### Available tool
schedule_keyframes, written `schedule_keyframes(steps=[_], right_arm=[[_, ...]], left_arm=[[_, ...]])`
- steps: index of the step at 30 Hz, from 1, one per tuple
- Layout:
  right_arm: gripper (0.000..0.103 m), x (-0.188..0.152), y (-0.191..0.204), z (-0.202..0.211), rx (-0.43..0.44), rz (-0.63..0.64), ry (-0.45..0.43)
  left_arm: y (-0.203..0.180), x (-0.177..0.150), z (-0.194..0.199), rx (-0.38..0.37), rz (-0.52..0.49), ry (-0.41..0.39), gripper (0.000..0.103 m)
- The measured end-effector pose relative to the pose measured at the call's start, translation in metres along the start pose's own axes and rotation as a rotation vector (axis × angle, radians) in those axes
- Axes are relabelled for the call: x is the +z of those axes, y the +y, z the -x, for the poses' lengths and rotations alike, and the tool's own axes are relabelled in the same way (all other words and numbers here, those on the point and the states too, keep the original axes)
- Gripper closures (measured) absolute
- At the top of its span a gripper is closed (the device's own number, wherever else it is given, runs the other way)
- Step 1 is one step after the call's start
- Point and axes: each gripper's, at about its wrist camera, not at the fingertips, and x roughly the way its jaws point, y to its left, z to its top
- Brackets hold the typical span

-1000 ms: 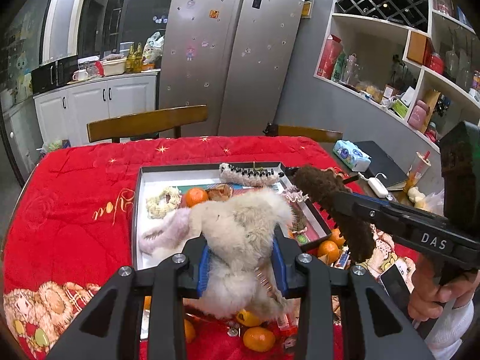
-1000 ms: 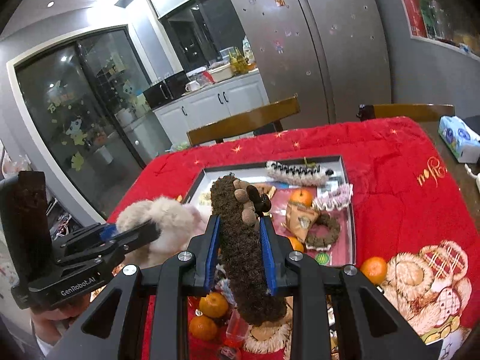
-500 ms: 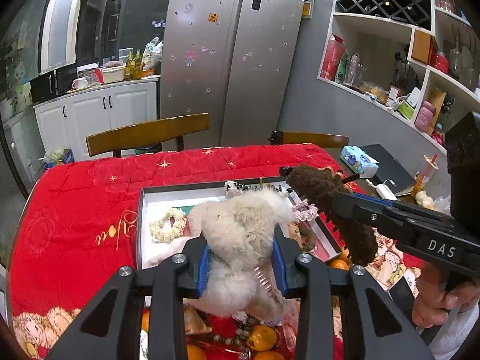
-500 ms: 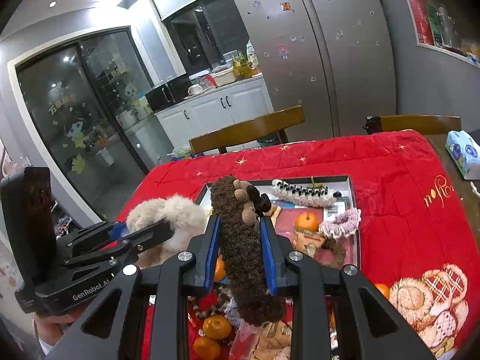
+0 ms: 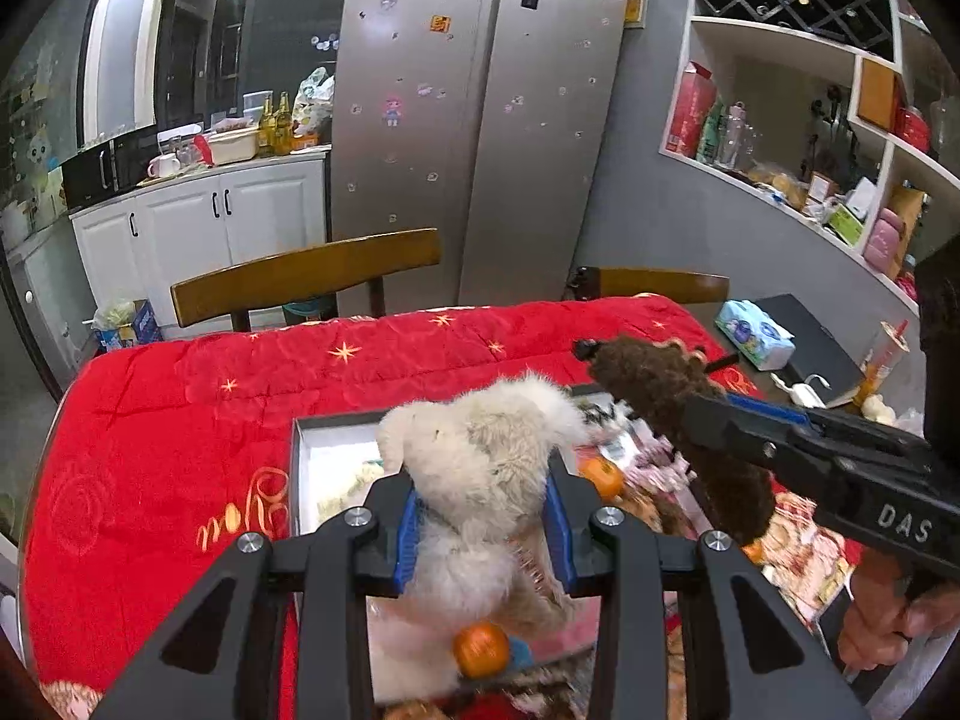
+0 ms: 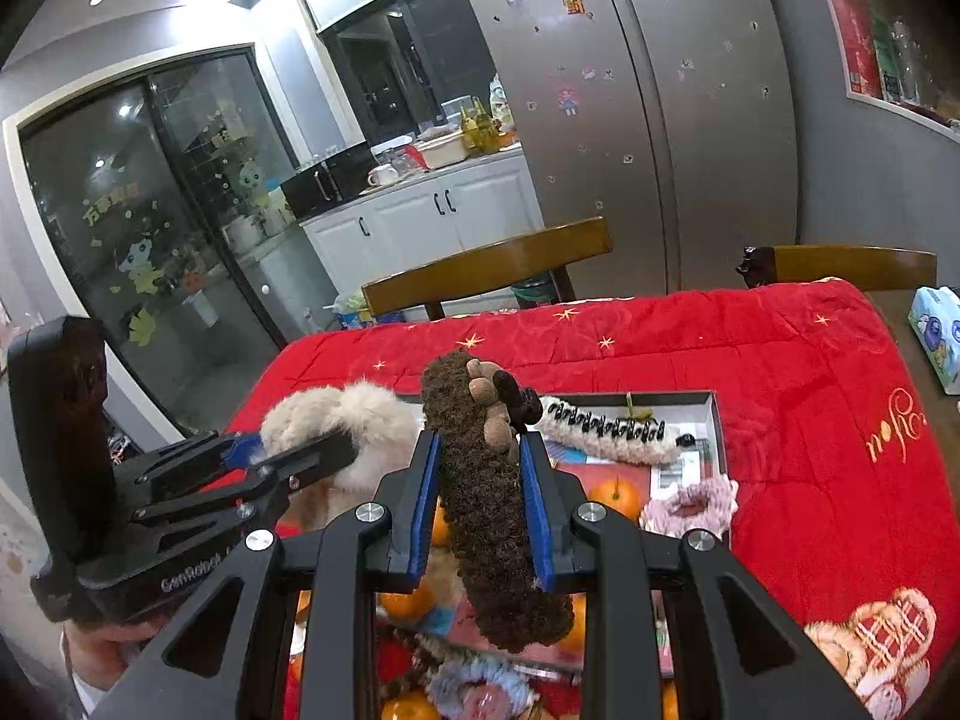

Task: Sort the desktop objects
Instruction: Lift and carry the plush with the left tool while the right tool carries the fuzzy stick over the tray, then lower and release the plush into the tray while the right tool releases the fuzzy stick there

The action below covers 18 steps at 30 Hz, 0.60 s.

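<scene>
**Both grippers loaded with fuzzy stuff above the tray**

So the left gripper [image 5: 483,516] has its blue pads squeezed onto a cream fluffy plush [image 5: 480,480], which bulges up out of the jaws toward 12 o'clock and hangs down below them too. In the right wrist view the same plush [image 6: 354,420] shows at about 9 o'clock, pinched in the left gripper [image 6: 336,450], with a hand under the handle at the lower left.

The right gripper [image 6: 480,516] is clamped on a dark brown curly plush [image 6: 486,510], long and upright-ish, with a small tan and dark bit near its top end. From the left camera it sits at 3 o'clock, the brown plush [image 5: 678,414] poking up and left out of the right gripper [image 5: 714,426].

Both plushes are held up over a shallow tray [image 6: 717,420] lying on a red quilt [image 6: 810,420]. In the tray: an orange [image 6: 615,495], a pink scrunchie [image 6: 690,504] at its right edge, and a white fuzzy clip with black dots [image 6: 606,435] along the far side. More oranges and clutter sit at 6 o'clock, partly hidden by the gripper frame.
</scene>
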Motion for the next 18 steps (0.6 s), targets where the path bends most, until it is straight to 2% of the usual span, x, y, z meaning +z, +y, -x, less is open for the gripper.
schedule_keyframes(steps=[4, 11, 18], right_arm=[[0.078, 0.003, -0.006, -0.021, -0.035, 0.014, 0.006], [0.077, -0.002, -0.023, -0.065, -0.064, 0.007, 0.069], [0.077, -0.009, -0.029, -0.080, -0.059, -0.004, 0.106]], left_arm=[[0.014, 0.016, -0.031, 0.009, 0.004, 0.019, 0.068], [0.033, 0.032, -0.084, -0.004, 0.040, 0.060, 0.068], [0.035, 0.015, -0.107, -0.001, 0.032, 0.124, 0.067]])
